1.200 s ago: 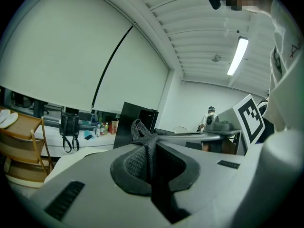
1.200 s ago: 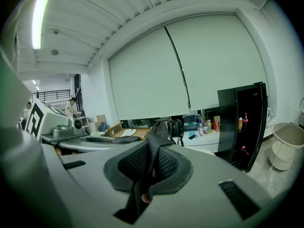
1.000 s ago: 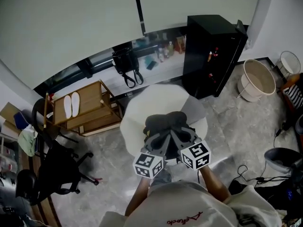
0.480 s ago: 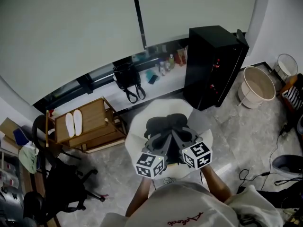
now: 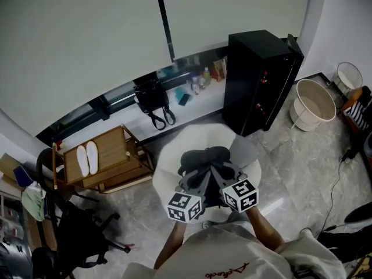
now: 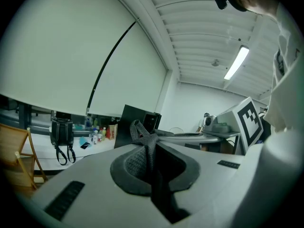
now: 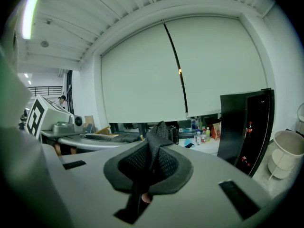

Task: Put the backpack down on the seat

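Dark mesh backpack (image 5: 203, 157) fabric clenched in the jaws of left gripper (image 6: 148, 156) and right gripper (image 7: 151, 161), above white seat (image 5: 173, 145)

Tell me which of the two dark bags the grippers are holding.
The backpack above the white seat, its mesh fabric pinched in both the left gripper and the right gripper. The other bag sits untouched on the window ledge, straps dangling.

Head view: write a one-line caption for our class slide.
The left gripper and right gripper clamp a dark backpack over a round white seat, beside a black cabinet.
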Tool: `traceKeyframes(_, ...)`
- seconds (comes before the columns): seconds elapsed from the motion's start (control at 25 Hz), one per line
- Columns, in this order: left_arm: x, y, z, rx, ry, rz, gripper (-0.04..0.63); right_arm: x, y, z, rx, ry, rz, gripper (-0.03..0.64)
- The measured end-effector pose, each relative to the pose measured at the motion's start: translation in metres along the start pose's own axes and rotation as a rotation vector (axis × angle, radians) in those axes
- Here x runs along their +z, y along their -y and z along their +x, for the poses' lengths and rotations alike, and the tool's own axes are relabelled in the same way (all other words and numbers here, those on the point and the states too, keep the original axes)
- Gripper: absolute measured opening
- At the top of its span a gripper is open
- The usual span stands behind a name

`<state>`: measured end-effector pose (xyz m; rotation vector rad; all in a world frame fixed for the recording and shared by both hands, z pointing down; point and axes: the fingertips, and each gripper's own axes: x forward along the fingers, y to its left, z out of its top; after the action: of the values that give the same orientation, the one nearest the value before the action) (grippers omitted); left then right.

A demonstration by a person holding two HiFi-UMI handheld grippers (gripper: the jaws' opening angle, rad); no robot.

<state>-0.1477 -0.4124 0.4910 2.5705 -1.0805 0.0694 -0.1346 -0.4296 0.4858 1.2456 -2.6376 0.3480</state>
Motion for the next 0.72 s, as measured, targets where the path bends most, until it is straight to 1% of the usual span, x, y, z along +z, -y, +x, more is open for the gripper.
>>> traceKeyframes(0.16, -0.002, -0.001, 0.011, 0.025, -0.004, -0.002, 0.046, -0.002, 0.011, 0.003, 0.025, -0.001, 0.0, 0.04)
traceKeyframes(0.36, 0.0, 0.004, 0.03, 0.079, 0.003, -0.007, 0.046, 0.0, 0.03, 0.001, 0.082, -0.005, -0.006, 0.04)
traceKeyframes(0.72, 0.004, 0.014, 0.062, 0.194, 0.044, -0.085, 0.046, 0.003, 0.063, -0.003, 0.198, -0.032, -0.043, 0.04)
